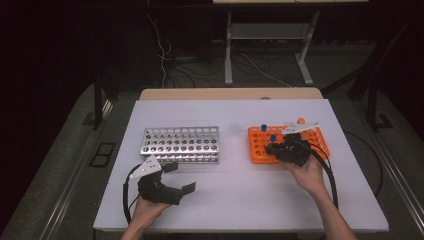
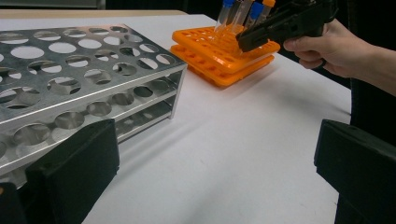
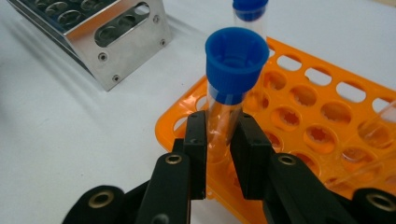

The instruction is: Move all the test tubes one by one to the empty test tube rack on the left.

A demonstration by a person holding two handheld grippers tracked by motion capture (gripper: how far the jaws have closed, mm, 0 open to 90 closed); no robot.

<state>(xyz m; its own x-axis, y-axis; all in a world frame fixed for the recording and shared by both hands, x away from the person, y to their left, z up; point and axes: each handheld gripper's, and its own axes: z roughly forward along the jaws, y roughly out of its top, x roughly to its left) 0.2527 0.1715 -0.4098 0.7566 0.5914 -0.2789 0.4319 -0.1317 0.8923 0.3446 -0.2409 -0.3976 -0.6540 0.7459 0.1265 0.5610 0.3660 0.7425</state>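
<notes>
An orange tube rack (image 1: 257, 145) stands right of centre on the white table, and a steel tube rack (image 1: 181, 144) stands to its left. In the right gripper view, my right gripper (image 3: 219, 135) is shut on a clear tube with a blue cap (image 3: 233, 70), which stands upright in a hole at the orange rack's (image 3: 327, 121) near corner. The pads press on the glass below the cap. My left gripper (image 1: 181, 177) rests in front of the steel rack (image 2: 84, 74), open, with nothing between its fingers (image 2: 74, 172).
Another blue-capped tube (image 3: 250, 14) stands just behind the held one, and an orange-capped tube (image 1: 301, 120) stands at the rack's far side. The steel rack's holes hold no tubes. Bare white table (image 1: 235, 190) lies between the two hands, and cables trail off both grippers.
</notes>
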